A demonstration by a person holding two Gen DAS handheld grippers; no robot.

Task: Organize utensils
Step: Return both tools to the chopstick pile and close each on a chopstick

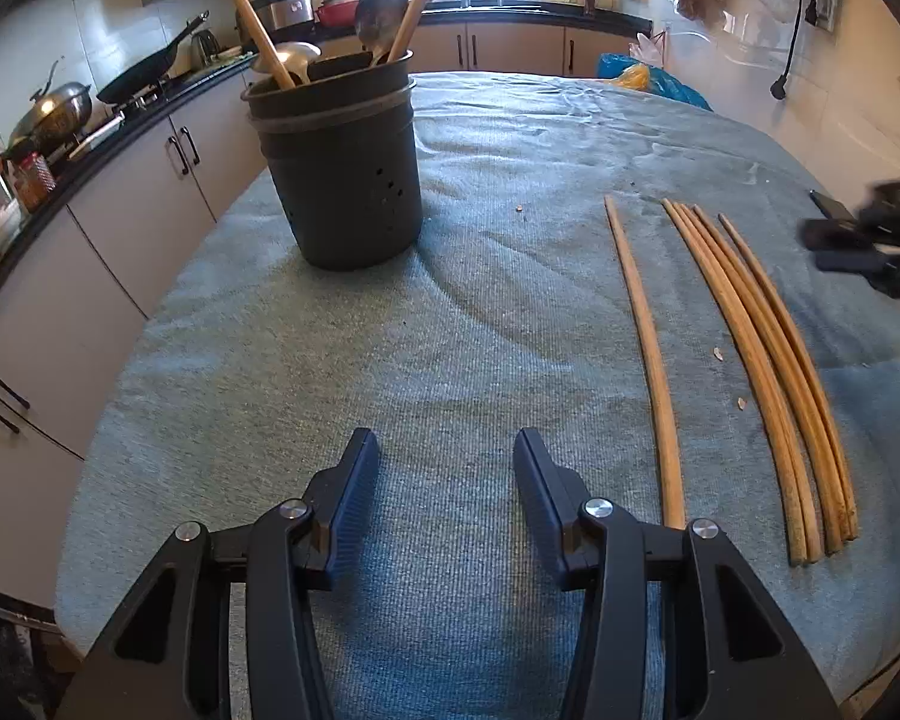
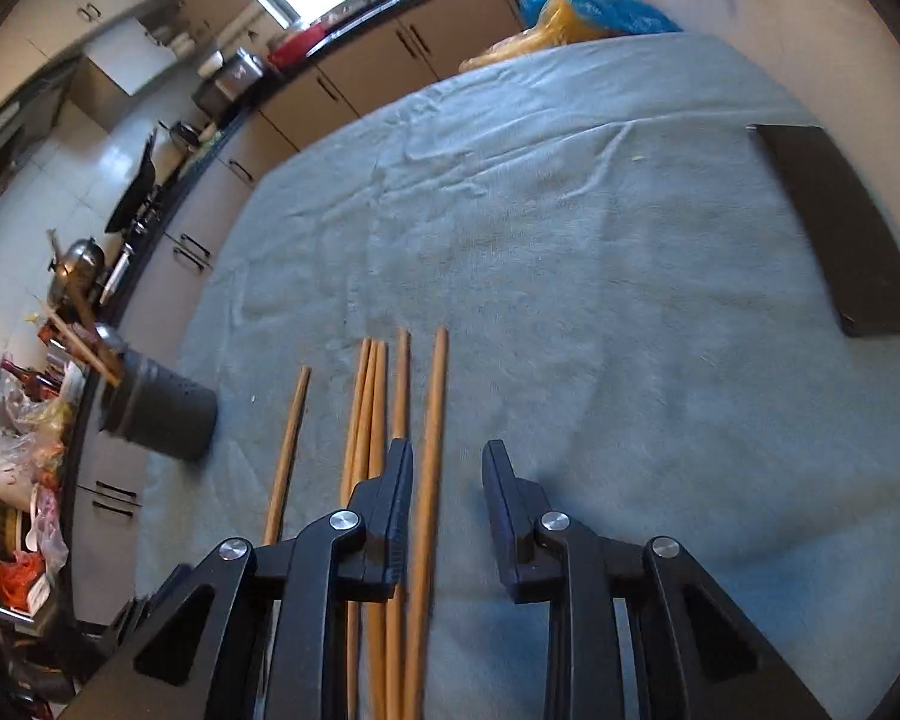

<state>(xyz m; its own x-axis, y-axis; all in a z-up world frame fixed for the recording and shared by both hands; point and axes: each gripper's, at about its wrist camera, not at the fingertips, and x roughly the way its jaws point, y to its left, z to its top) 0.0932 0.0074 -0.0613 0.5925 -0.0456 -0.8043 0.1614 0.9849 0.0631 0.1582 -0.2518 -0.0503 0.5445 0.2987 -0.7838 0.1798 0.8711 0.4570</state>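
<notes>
Several wooden chopsticks (image 1: 750, 360) lie side by side on the blue-grey cloth, one single chopstick (image 1: 648, 354) apart to their left. A dark utensil holder (image 1: 342, 174) stands upright at the table's far left with wooden handles and metal ladles in it. My left gripper (image 1: 447, 456) is open and empty, low over the cloth, left of the chopsticks. My right gripper (image 2: 447, 468) is open above the chopsticks (image 2: 372, 420); the rightmost chopstick (image 2: 429, 480) lies between its fingers. The holder (image 2: 162, 411) shows at the left of the right wrist view.
A flat black object (image 2: 834, 228) lies on the cloth at the right. The right gripper (image 1: 870, 246) shows at the right edge of the left wrist view. A kitchen counter with pans (image 1: 144, 69) runs along the left. A blue bag (image 1: 648, 78) sits beyond the table's far edge.
</notes>
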